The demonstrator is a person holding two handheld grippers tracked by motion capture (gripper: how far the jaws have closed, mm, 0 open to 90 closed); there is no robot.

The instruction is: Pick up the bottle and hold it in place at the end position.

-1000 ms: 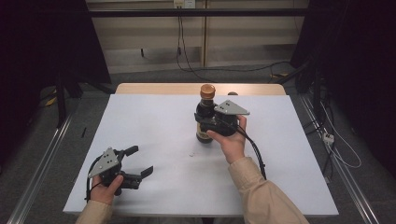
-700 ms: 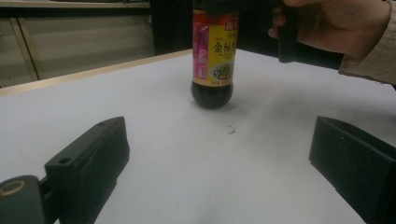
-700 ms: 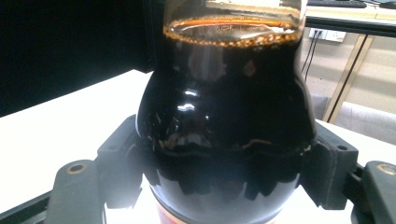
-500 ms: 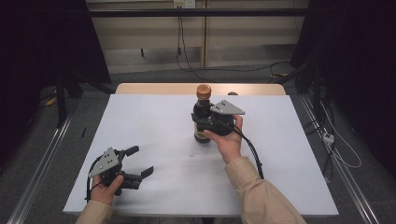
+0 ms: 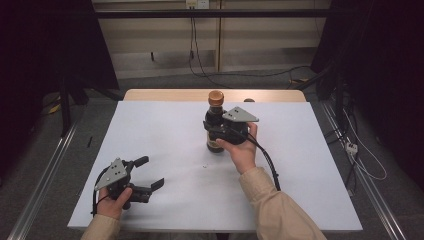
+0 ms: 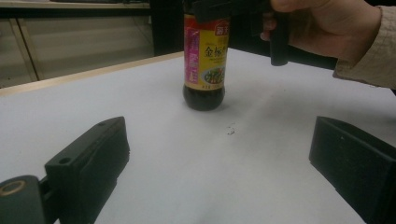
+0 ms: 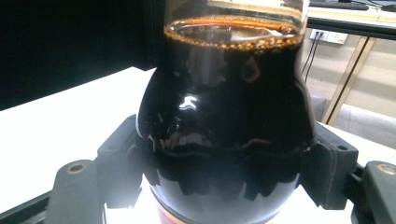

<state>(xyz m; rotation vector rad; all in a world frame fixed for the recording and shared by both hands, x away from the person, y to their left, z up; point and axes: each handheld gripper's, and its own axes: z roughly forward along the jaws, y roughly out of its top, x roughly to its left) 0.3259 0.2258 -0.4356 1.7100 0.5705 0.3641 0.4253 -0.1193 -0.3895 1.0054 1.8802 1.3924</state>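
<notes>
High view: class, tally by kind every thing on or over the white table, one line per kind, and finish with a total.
Sauce bottle, dark liquid, orange cap, standing on the white table: 1
Hand-held grippers: 2, the left gripper with open fingers, the right gripper closed on the bottle
Total: 3

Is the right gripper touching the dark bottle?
Touching. In the right gripper view, the right gripper has both black pads pressed against the sides of the bottle.

White-topped table [image 5: 150, 130], grey floor [image 5: 165, 82], dark curtains [image 5: 45, 50], cables [image 5: 200, 70] beyond
</notes>
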